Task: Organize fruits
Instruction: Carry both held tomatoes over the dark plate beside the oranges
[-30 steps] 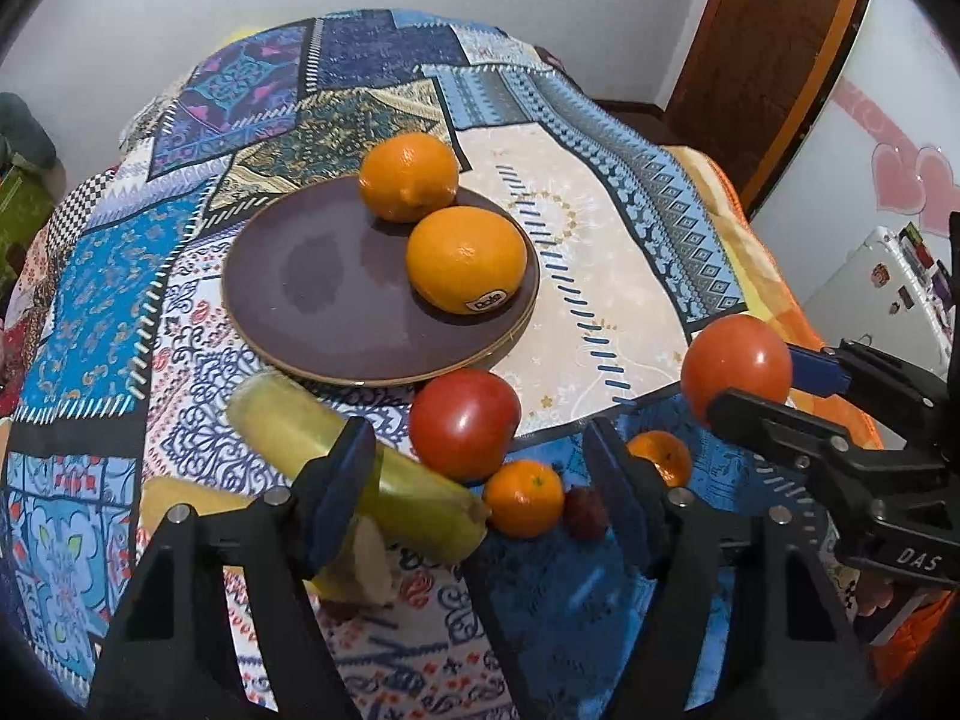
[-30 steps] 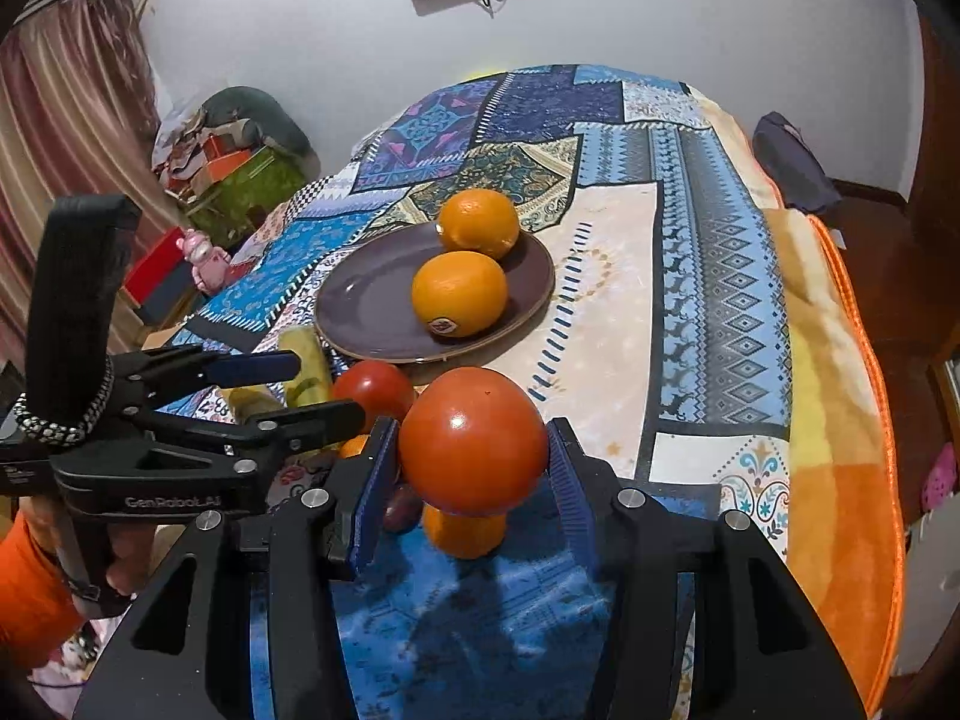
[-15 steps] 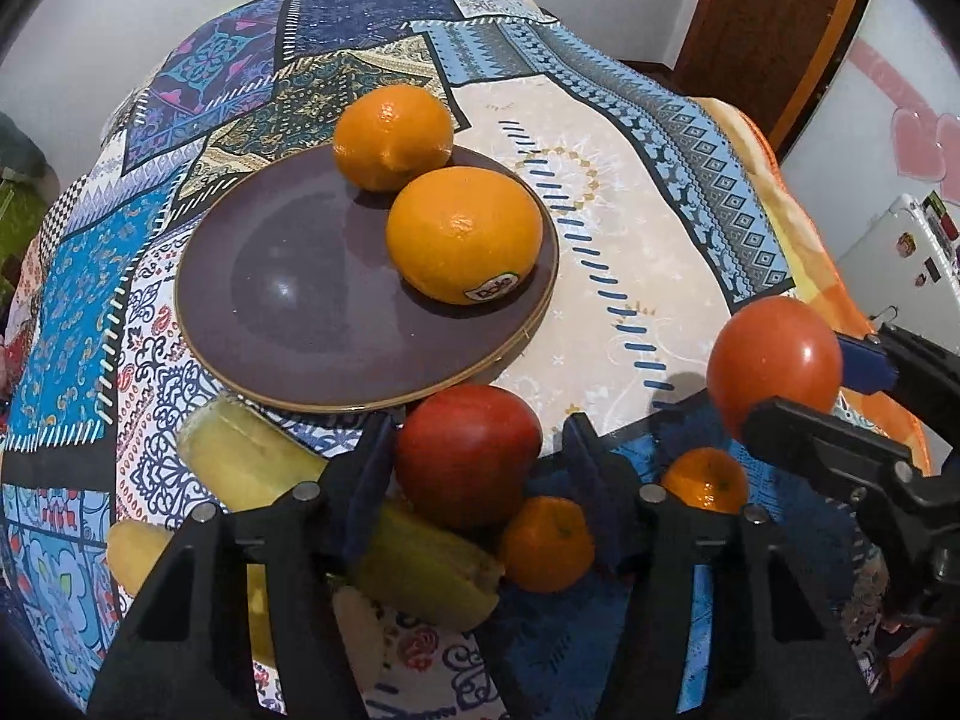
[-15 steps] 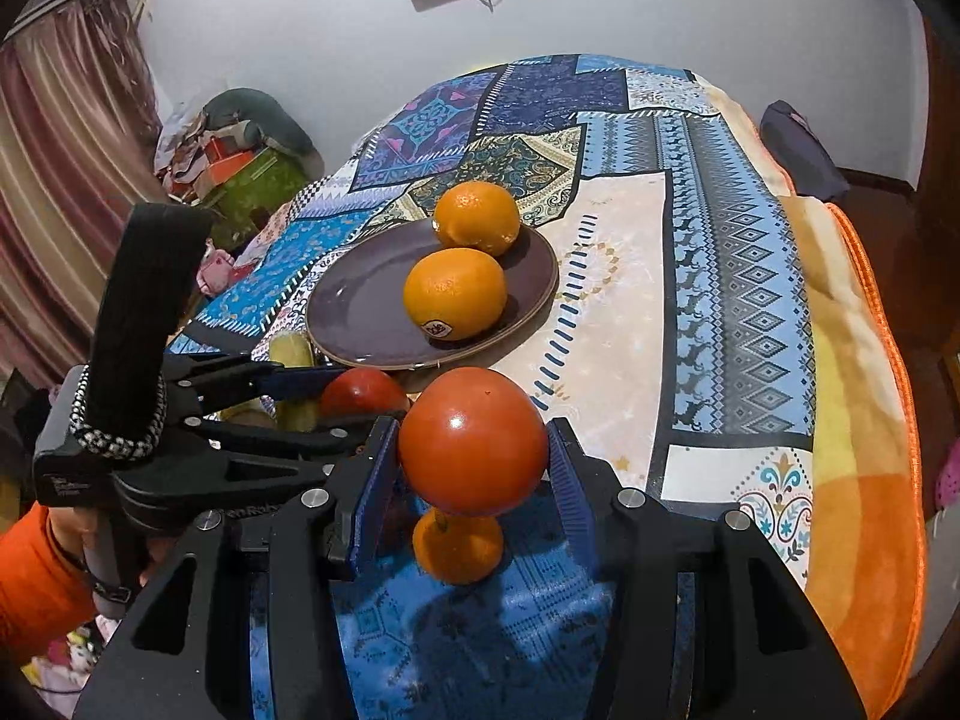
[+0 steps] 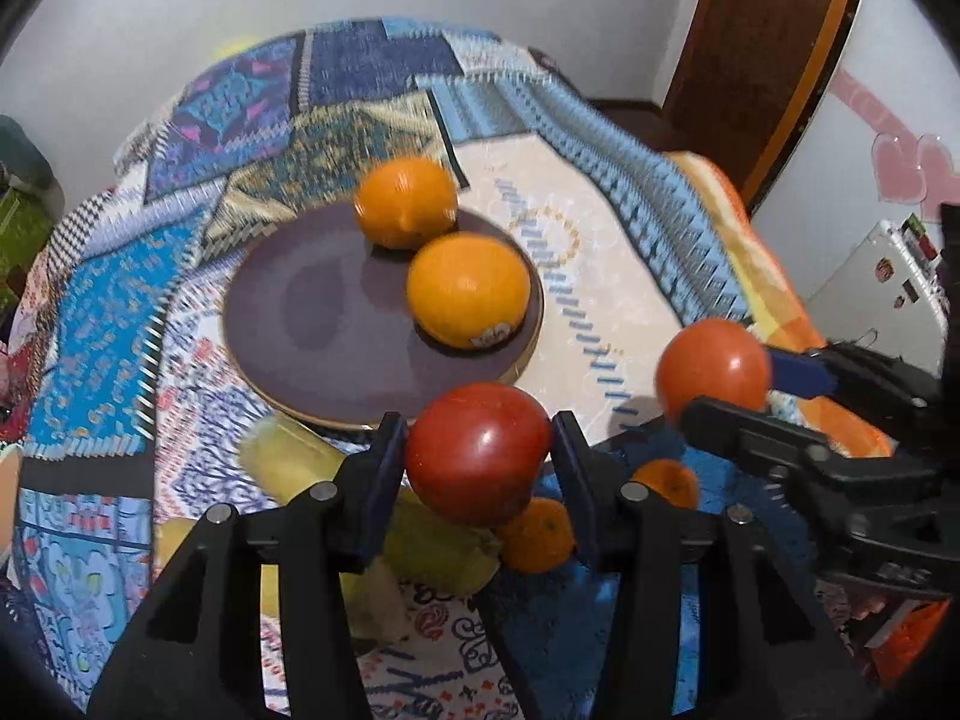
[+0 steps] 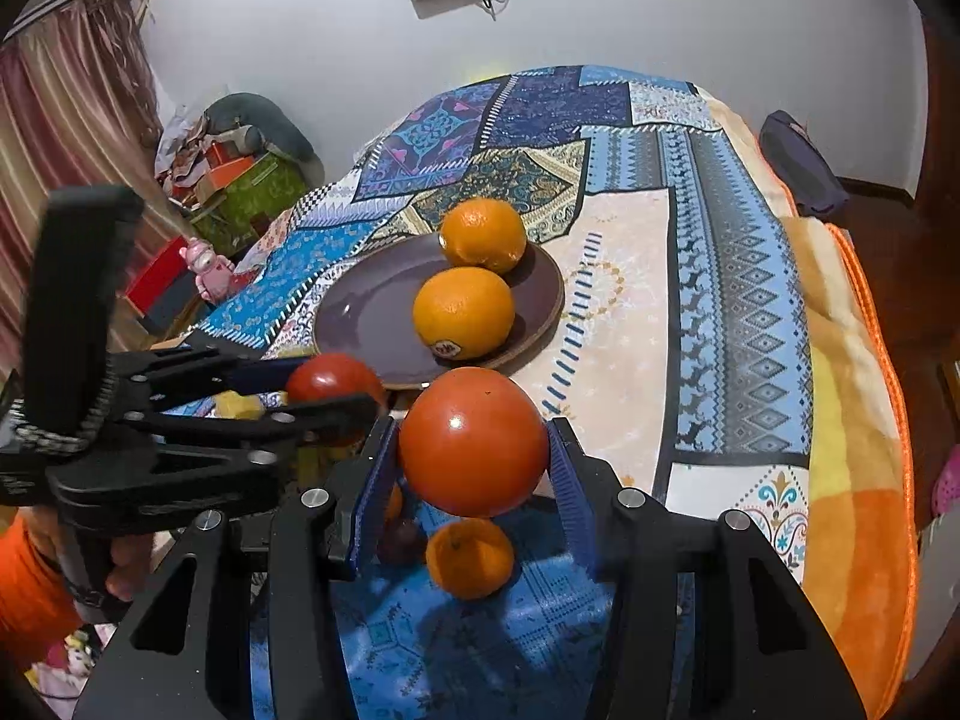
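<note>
Left wrist view: the left gripper (image 5: 477,462), its fingers just closed, pinched one tomato (image 5: 477,459) clear of the bed (image 5: 606,252). Two oranges (image 5: 468,291) sat on the plate (image 5: 312,330); two mandarins (image 5: 537,534) lay below.

Right wrist view: the right gripper (image 6: 471,462) pinched a second tomato (image 6: 473,441) at its widest girth. Tomatoes are probably smooth, soft, easily bruised.
</note>
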The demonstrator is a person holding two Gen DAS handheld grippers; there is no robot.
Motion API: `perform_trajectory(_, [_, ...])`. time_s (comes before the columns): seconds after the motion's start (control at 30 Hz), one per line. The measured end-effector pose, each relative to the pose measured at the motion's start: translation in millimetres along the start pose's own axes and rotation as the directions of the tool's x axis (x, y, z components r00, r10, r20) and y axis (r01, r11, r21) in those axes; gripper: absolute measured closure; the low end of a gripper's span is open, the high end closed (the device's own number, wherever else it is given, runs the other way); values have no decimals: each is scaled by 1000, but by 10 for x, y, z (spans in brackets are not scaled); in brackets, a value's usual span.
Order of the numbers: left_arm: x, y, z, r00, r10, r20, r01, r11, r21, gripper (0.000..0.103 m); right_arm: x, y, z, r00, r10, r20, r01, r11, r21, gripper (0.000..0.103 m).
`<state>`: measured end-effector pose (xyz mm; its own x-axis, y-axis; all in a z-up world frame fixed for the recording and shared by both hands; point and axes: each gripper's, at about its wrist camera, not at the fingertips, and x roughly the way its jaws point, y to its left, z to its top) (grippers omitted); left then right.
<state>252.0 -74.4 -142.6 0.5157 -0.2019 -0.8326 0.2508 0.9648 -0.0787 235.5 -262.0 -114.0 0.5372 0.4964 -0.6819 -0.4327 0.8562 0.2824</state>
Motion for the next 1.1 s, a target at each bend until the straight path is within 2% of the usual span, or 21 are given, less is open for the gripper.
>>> perform_trajectory(0.23, [-408,220,129,996,16,89,-13,999,-36,54,45,155,189,1000,-5,24,6,999,-39,57])
perform_trajectory(0.6, [-623,635,353,985,72,157,-61,996,-72,54,336,393,579,999,-4,44,9,995,-99,57])
perform_trajectory(0.73, [-598,760,447,981,92,168,-80,994,-76,54,458,437,706,999,-7,38,11,994,-113,57])
perform_trajectory(1.1, [-203,1026,589,987,99,128,-87,991,-99,54,881,540,875,999,-44,-15,41,981,-188,57])
